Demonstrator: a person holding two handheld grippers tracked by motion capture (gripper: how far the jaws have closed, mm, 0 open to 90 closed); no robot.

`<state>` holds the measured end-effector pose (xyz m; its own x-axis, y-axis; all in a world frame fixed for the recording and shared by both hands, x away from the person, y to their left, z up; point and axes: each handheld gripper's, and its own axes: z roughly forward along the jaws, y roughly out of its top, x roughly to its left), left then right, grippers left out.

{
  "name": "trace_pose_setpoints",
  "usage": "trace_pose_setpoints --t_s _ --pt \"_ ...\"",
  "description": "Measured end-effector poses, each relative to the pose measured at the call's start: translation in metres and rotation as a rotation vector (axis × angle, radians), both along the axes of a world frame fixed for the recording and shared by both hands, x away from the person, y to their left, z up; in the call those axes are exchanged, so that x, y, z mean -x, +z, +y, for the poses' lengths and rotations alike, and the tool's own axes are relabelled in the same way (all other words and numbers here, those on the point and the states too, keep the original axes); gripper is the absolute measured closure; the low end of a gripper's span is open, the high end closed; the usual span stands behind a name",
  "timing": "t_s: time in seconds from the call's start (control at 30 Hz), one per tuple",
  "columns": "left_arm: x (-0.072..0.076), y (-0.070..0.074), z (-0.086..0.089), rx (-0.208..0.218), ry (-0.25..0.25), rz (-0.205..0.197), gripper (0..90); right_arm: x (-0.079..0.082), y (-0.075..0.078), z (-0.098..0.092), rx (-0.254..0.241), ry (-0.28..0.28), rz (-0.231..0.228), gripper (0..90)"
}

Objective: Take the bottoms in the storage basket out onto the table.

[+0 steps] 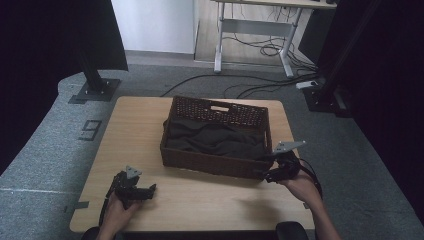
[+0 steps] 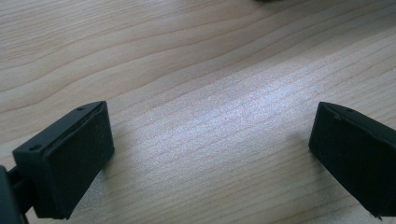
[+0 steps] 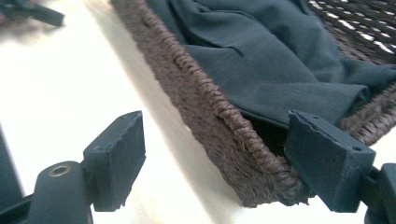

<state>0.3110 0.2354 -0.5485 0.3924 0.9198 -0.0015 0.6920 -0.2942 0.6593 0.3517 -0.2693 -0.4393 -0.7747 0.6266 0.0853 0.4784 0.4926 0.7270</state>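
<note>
High view: a woven basket sits on the table, its long axis running across it, with a dark cloth inside. The right gripper is at the basket's near right corner; the left gripper lies well apart on bare wood, so the right hand is nearer.

Left gripper view: jaws wide apart, nothing between them but wood grain.

Right gripper view: jaws apart, straddling the basket's corner rim without pressing it. The cloth lies just beyond the rim, which judged from here stands in the way.
</note>
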Motion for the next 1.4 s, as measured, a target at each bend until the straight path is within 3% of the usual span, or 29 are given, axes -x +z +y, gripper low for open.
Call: trace_pose_setpoints --t_s 0.1,0.33,0.63,1.07,1.13,1.2,1.27,1.4 --pt "0.0 0.0 0.0 0.0 0.001 0.0 0.0 0.014 0.001 0.005 0.0 0.021 0.016 18.4" --pt "0.0 0.0 0.0 0.0 0.001 0.0 0.0 0.029 0.004 0.018 0.029 0.035 0.042 16.4" --pt "0.0 0.0 0.0 0.0 0.001 0.0 0.0 0.038 0.006 0.028 -0.004 0.064 0.096 17.9" --pt "0.0 0.0 0.0 0.0 0.001 0.0 0.0 0.055 0.008 0.07 0.04 0.215 0.136 17.6" --pt "0.0 0.0 0.0 0.0 0.001 0.0 0.0 0.053 0.012 0.072 0.047 0.233 0.136 18.0" --pt "0.0 0.0 0.0 0.0 0.001 0.0 0.0 0.047 0.018 0.068 0.053 0.227 0.108 16.8" --pt "0.0 0.0 0.0 -0.001 0.001 0.0 0.0 0.038 0.023 0.063 0.065 0.193 0.063 14.7" --pt "0.0 0.0 0.0 -0.002 0.0 0.0 0.0 0.004 0.03 0.043 0.086 0.104 -0.005 13.1"
